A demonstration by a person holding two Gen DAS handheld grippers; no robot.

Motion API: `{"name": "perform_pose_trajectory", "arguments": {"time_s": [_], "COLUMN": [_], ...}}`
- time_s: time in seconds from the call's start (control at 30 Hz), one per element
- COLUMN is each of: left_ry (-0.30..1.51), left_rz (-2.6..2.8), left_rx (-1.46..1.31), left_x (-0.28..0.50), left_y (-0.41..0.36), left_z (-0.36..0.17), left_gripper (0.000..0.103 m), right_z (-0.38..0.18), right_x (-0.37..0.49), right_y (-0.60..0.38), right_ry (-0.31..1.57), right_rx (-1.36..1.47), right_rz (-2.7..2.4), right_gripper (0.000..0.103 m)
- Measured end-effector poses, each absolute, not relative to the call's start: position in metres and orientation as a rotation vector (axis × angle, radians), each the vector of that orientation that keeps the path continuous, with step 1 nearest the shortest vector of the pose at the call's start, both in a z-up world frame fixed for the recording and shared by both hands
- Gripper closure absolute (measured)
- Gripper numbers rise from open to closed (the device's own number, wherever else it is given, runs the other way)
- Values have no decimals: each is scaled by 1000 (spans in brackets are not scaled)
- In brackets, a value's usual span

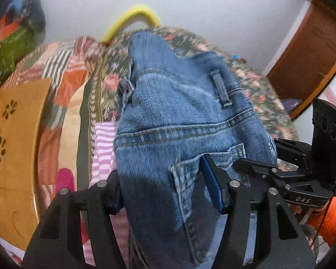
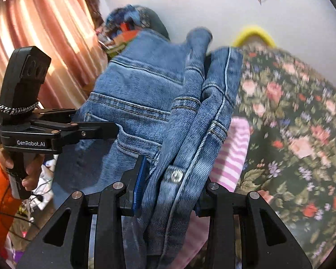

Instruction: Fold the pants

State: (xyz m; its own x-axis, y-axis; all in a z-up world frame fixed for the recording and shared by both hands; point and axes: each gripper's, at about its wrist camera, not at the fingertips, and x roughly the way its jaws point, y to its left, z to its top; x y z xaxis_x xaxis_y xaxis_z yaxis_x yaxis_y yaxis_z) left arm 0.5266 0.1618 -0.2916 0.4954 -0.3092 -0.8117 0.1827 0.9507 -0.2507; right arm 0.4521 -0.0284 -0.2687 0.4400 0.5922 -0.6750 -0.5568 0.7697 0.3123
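The pants are blue jeans [image 1: 179, 116], lifted above the bed. My left gripper [image 1: 165, 192] is shut on the denim near a back pocket and belt loop. My right gripper [image 2: 168, 188] is shut on a bunched waistband part of the jeans [image 2: 150, 94], with a metal button showing between its blue pads. The right gripper also shows at the right edge of the left wrist view [image 1: 266, 168]. The left gripper shows at the left of the right wrist view [image 2: 96, 132], also closed on the denim. The lower legs of the jeans are hidden.
A floral bedspread [image 2: 291, 123] covers the bed under the jeans. A pink striped cloth [image 2: 230, 154] lies on it. A yellow curved item [image 1: 134, 18] sits at the far edge. A wooden headboard [image 1: 13, 145] is at left, curtains [image 2: 44, 33] and a wooden door [image 1: 306, 60] nearby.
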Motion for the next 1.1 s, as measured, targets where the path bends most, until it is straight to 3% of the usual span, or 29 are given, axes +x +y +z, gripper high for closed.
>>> {"name": "perform_pose_trajectory", "arguments": {"time_s": [0.17, 0.37, 0.53, 1.1], "left_ry": [1048, 1015, 963, 446], "left_rz": [-311, -246, -154, -157], "left_rx": [-193, -108, -139, -110], "left_x": [537, 520, 492, 265], "left_y": [172, 176, 194, 107], "left_z": [-314, -301, -278, -67], "left_gripper": [47, 47, 47, 47], "right_z": [-296, -277, -253, -91], "right_x": [470, 450, 429, 271], "right_y": [-35, -43, -64, -122], "right_ry": [935, 885, 830, 412], "right_rx": [94, -28, -88, -10], "right_rz": [715, 661, 607, 617], "right_gripper": [70, 63, 63, 63]}}
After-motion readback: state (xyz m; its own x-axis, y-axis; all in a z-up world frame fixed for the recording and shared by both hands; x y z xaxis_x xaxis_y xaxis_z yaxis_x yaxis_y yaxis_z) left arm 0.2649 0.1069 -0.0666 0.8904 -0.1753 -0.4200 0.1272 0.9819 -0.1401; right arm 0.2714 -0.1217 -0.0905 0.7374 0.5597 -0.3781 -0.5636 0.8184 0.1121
